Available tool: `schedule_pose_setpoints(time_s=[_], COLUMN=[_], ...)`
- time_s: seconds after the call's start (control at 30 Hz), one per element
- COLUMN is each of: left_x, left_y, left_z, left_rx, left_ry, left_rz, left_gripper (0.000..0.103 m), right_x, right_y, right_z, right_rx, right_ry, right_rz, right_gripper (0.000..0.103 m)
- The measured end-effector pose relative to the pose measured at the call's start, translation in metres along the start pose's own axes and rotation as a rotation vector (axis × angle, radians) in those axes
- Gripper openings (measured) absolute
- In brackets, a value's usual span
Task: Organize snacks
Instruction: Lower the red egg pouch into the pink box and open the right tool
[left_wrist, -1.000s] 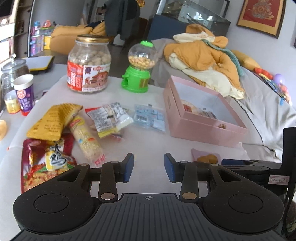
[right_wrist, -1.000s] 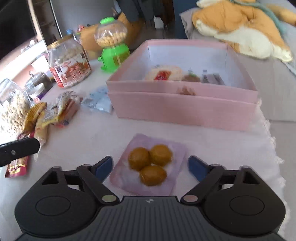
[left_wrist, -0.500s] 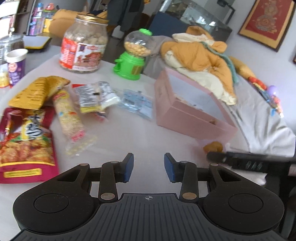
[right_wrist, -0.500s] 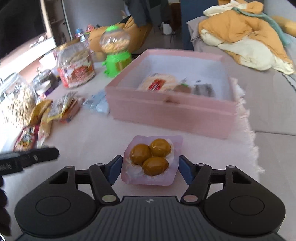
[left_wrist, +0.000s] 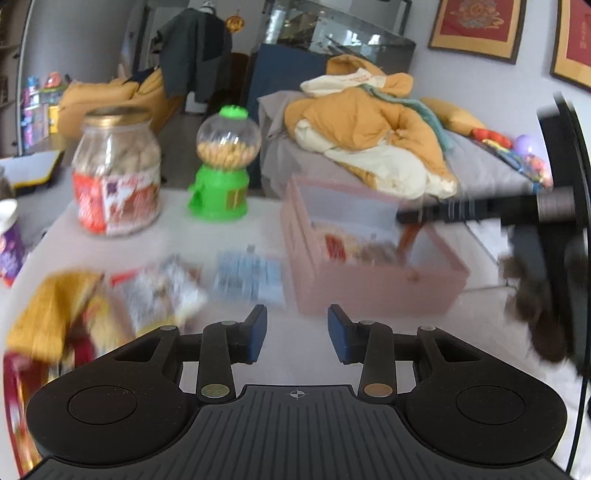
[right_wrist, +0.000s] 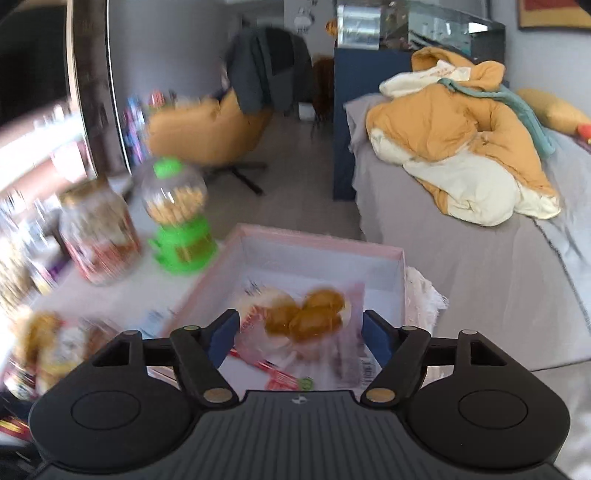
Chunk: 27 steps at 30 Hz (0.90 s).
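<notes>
My right gripper (right_wrist: 300, 332) is shut on a clear pink packet of three brown buns (right_wrist: 306, 314) and holds it above the open pink box (right_wrist: 317, 242), which has a few snacks inside. In the left wrist view the right gripper reaches over the pink box (left_wrist: 369, 291) from the right. My left gripper (left_wrist: 296, 334) is open and empty above the white table, near loose snack packets: a blue one (left_wrist: 247, 275), a clear one (left_wrist: 162, 291) and a yellow one (left_wrist: 51, 310). Both views are blurred.
A big jar of snacks (left_wrist: 116, 171) and a green candy dispenser (left_wrist: 221, 166) stand at the table's back. A purple cup (left_wrist: 9, 240) is at the far left. A grey bed with an orange quilt (left_wrist: 369, 136) lies beyond the table.
My right gripper closed on the bun packet, lifted it off the table and carried it over the pink box. My left gripper stayed open and swung slightly.
</notes>
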<state>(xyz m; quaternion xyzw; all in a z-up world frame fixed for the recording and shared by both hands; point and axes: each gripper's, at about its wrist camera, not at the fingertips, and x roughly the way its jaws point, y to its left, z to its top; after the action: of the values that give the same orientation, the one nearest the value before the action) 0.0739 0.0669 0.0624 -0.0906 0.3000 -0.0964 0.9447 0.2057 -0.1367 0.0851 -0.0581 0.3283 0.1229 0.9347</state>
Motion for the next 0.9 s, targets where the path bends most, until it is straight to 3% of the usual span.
schedule_pose_setpoints(time_s=[0.1,0.17,0.23,0.33,0.43,0.57,0.63,0.8,0.9], left_x=[0.024,0.054,0.086,0.129,0.149,0.139,0.127,0.094,0.070], left_y=[0.015,0.025,0.034,0.037,0.041,0.031,0.028,0.025,0.033], left_z=[0.031,0.051,0.064,0.072,0.064,0.041,0.032,0.009,-0.004], left_rx=[-0.021,-0.039,-0.050,0.018,0.072,0.225,0.239,0.174,0.051], left_ry=[-0.021,0.003,0.046,0.114,0.177,0.191,0.211,0.213,0.199], left_rz=[0.018,0.075,0.078,0.083,0.085,0.044,0.012,-0.027,-0.108], left_gripper=[0.041,0.041,0.041,0.041,0.038,0.036,0.035,0.034,0.034], right_x=[-0.006,-0.015,-0.026,-0.042,-0.052,-0.055,-0.051,-0.047,-0.045], right_y=[0.012,0.013,0.010,0.001,-0.009,-0.015,-0.012,0.002,0.017], right_z=[-0.012,-0.022,-0.031,-0.045,-0.060,-0.079,-0.083,-0.083,-0.085], right_rx=[-0.056,-0.041,-0.008,0.065,0.134,0.159,0.133,0.064,0.052], right_ry=[-0.056,-0.082,-0.085,-0.094,-0.077,-0.031,0.005,0.033,0.037], right_rz=[-0.005,0.001,0.020,0.015,0.008,0.013,0.004,-0.013,0.017], right_gripper=[0.082,0.085,0.085,0.087,0.087,0.087,0.087,0.087,0.087])
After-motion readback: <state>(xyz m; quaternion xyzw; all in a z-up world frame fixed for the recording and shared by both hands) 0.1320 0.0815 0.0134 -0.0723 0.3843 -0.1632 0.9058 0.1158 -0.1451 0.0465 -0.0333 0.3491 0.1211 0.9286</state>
